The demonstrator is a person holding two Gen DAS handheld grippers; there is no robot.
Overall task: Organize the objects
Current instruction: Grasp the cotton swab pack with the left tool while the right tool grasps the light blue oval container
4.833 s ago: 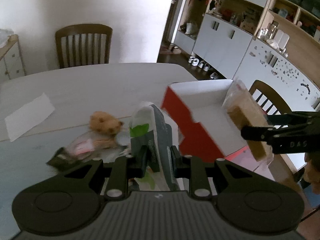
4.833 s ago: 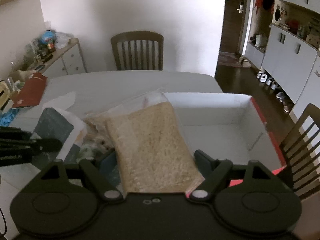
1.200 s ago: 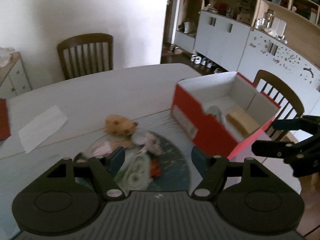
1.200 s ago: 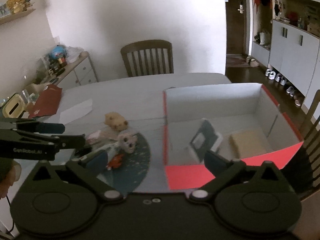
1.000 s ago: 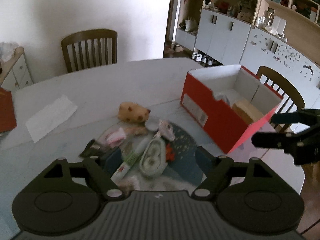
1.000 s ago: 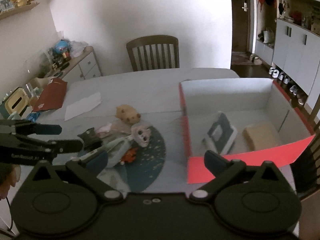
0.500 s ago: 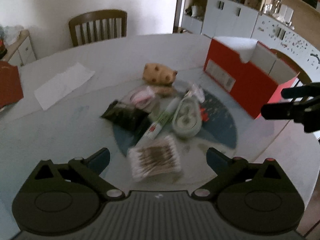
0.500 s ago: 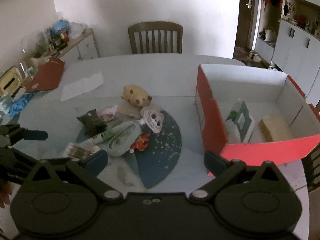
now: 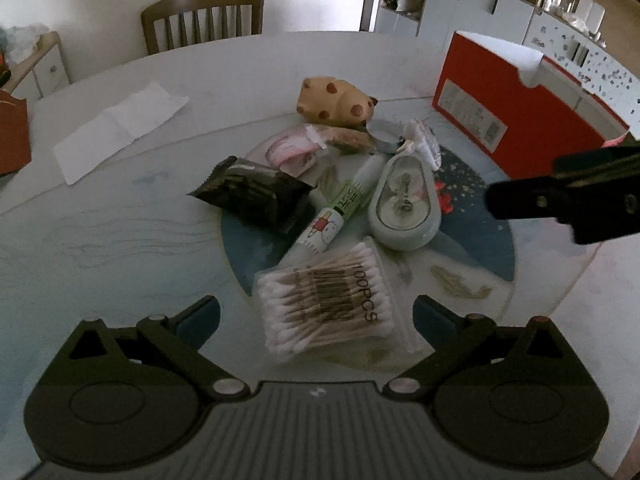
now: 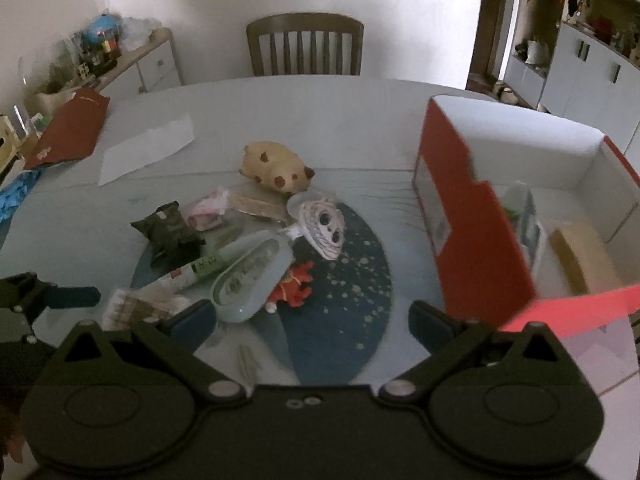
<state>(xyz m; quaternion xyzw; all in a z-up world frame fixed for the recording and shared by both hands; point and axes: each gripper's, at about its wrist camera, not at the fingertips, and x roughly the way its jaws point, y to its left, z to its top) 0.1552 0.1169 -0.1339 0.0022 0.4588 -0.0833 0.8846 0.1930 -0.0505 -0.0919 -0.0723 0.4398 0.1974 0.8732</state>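
Left gripper (image 9: 316, 314): jaws spread wide, having just been opening, nothing pressed between them; the pack of cotton swabs (image 9: 326, 300) lies in the gap, clear of both pads.
Right gripper (image 10: 310, 322): jaws wide apart and empty, above the dark round mat (image 10: 340, 300); in the left view its fingers reach in from the right edge.
Pile: on the mat lie a black packet (image 9: 252, 192), a green-and-white tube (image 9: 340, 212), a pale blue tape dispenser (image 9: 404, 204), a pink wrapper (image 9: 290, 150), a small red toy (image 10: 294, 286) and a striped toy with big eyes (image 10: 322, 226); most touch or overlap.
Spotted pig (image 9: 334, 102): at the far edge of the pile, just off the mat.
Red box (image 10: 480, 216): right of the pile, well apart from it, open on top; a packet and a tan block lie inside.
Open room: bare table (image 9: 120, 240) left of the pile; a paper sheet (image 9: 120, 128) lies farther left; a strip of table separates mat and box.
Table edge: near the box's right side; a chair (image 10: 306, 44) stands at the far side.
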